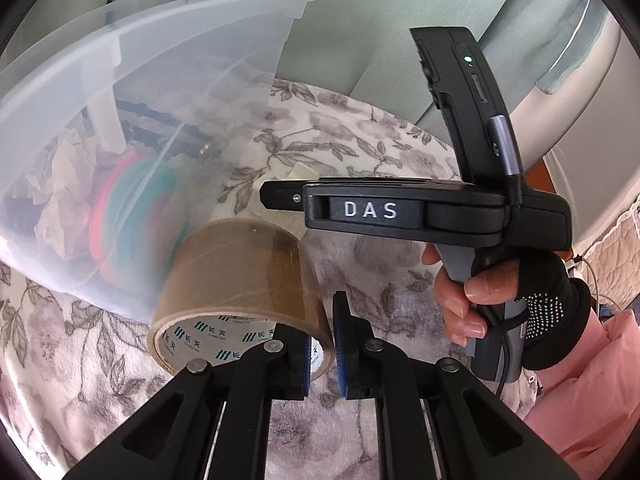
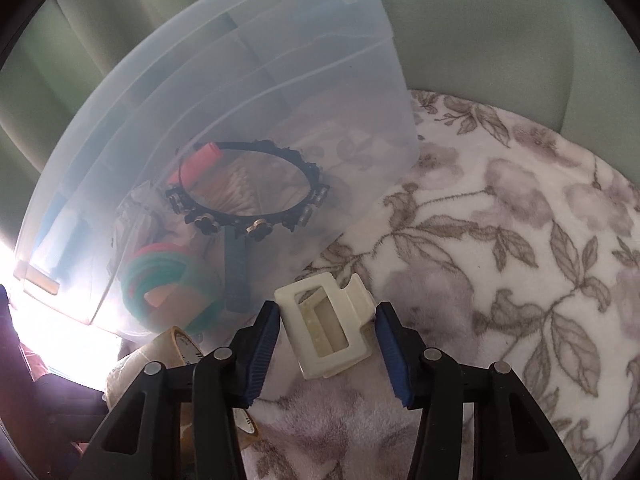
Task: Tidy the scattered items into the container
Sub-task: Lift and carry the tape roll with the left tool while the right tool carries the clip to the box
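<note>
The cream, boxy plastic hair claw clip (image 2: 330, 324), lying on the floral fleece blanket (image 2: 500, 240) just near the translucent plastic storage tub (image 2: 248, 92), is bracketed by the right gripper (image 2: 328, 334), whose pads appear to just meet its sides without a settled clamp; judged light, rigid and slick, it is best pinched across its flat flanks, while the left gripper (image 1: 322, 344) is clamped on the wall of the brown packing-tape roll (image 1: 240, 280).

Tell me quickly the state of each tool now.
Left tool: closed on the wall of the brown packing tape roll.
Right tool: around the cream plastic hair clip; whether it grips cannot be told.

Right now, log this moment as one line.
left gripper: shut on tape roll | right gripper: straddles hair clip, grip unclear | container: partly filled
</note>
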